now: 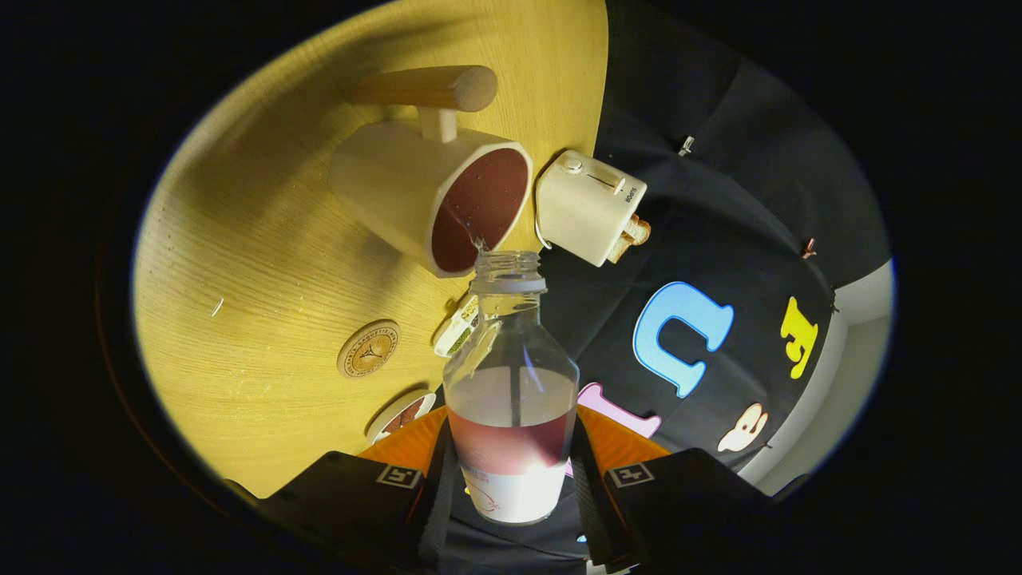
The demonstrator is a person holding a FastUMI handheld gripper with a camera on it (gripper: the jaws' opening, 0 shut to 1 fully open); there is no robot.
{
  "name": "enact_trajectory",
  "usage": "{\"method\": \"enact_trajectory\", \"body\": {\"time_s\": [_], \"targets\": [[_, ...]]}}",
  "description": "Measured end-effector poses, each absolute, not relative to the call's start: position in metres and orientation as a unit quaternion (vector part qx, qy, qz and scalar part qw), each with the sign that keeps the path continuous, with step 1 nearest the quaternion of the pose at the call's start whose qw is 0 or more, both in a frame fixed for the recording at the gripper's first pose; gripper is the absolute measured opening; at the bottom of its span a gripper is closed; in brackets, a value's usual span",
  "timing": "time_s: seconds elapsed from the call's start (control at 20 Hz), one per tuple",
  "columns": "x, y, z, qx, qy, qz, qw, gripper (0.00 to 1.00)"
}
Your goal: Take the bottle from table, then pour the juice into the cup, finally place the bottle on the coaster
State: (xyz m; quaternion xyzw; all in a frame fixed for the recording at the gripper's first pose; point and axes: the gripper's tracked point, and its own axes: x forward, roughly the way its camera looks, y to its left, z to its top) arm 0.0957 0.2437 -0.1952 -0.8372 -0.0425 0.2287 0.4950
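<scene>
**Pouring juice at the cup's rim, close to the table edge**

Gripping the bottle [511, 383] low on its body, the gripper [511, 483] has both fingers pressed against its sides, the jaws closed only as far as the bottle's width allows. The bottle is clear and uncapped, with reddish juice pooled in the part nearest the fingers. Its open mouth lies beyond the fingers, right at the near rim of the cup [447, 204], and a thin trickle with a few drops shows just there. The cup is a pale mug with a wooden handle; its inside already holds dark red juice.

A round coaster [369, 349] lies flat on the wooden table [247, 263], off to the left of the bottle's neck and apart from the cup, with bare wood around it. A small packet [457, 326] sits beside the bottle's shoulder, and another round item [402, 415] peeks out just ahead of the left finger. A white toaster [589, 206] with bread in it stands just beside the cup, at the table's edge, where the booth's dark cloth wall begins. The widest open stretch of tabletop is left of the cup and coaster.
</scene>
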Motion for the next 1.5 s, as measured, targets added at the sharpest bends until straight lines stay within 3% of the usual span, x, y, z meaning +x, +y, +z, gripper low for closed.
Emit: {"method": "enact_trajectory", "body": {"time_s": [0.65,0.95,1.15,1.5], "targets": [[0.094,0.26,-0.192,-0.863,-0.092,0.241,0.434,0.69],[0.1,0.256,-0.193,-0.857,-0.08,0.241,0.449,0.69],[0.099,0.239,-0.197,-0.811,-0.028,0.237,0.535,0.69],[0.085,0.231,-0.218,-0.602,0.083,0.248,0.755,0.7]]}}
